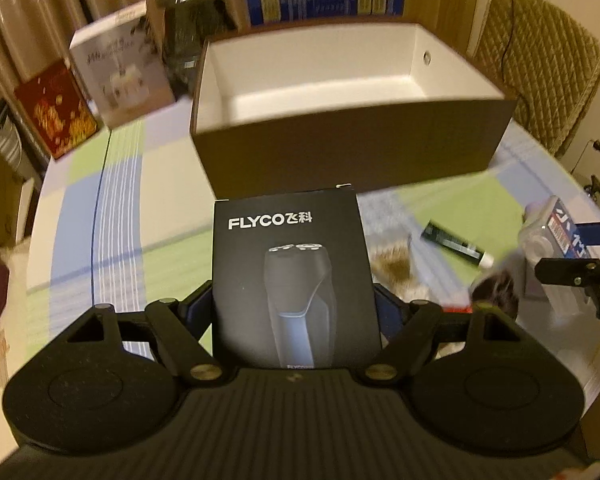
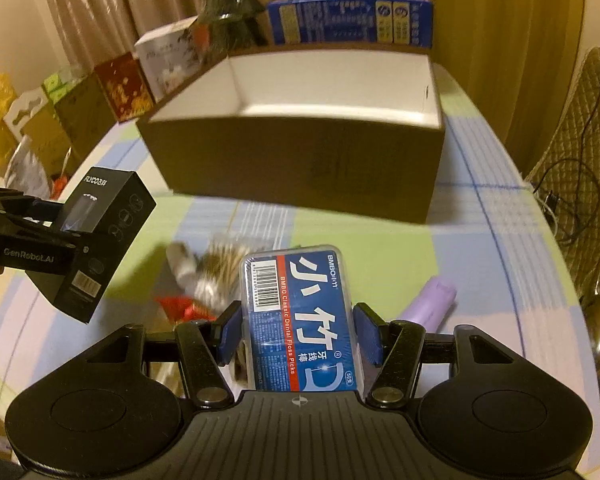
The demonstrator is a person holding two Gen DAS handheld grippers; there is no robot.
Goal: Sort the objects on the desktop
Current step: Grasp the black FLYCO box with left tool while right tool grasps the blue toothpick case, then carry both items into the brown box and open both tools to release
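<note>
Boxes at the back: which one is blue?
The blue box right behind the big open box. Its neighbours to the left are a white box and a red box.

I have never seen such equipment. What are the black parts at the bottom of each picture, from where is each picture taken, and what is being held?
The black parts are two hand-held grippers, each carried by a person, with a wide-angle camera looking along its two fingers. One picture comes from the left gripper, the other from the right gripper.

The left gripper holds a black FLYCO shaver box. The right gripper holds a blue dental floss picks case. Both are lifted above the table.

On the checked tablecloth stands an empty brown box with white inside. Nearer lie a purple tube, a dark tube with a white cap and some blurred small items. More boxes stand behind.
</note>
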